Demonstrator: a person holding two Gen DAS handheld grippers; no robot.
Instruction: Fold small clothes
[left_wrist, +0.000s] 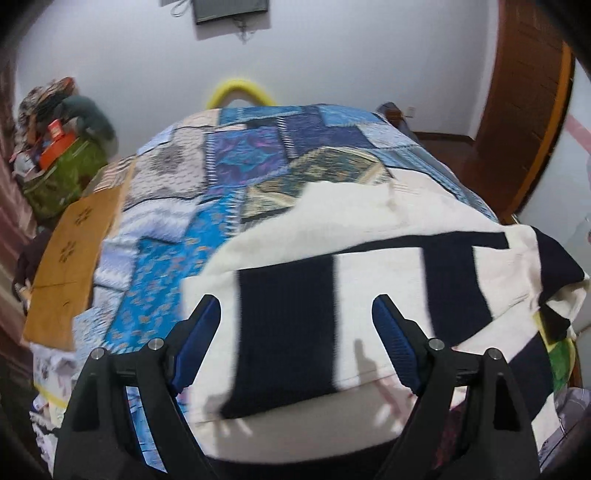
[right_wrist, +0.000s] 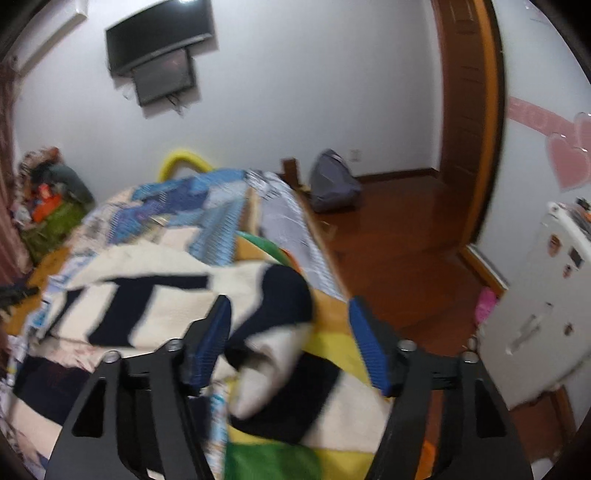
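Both my left hand-held gripper (left_wrist: 295, 314) and right hand-held gripper (right_wrist: 290, 317) stand spread, empty. Risk: the released sweater (left_wrist: 369, 236) sleeve (right_wrist: 280, 295) may slide off the bed (left_wrist: 221, 177) edge.

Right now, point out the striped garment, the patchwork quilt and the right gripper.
striped garment (left_wrist: 380, 280): left wrist view, cream band between two dark stripes.
patchwork quilt (left_wrist: 236, 158): left wrist view, purple-blue patch near its middle.
right gripper (right_wrist: 288, 314): right wrist view, midway between the blue fingertips.

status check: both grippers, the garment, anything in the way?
Left gripper open, empty, above cream-and-navy sweater. Right gripper open, sweater sleeve lying loose between jaws. Sweater spread on patchwork quilt. Nothing blocking.
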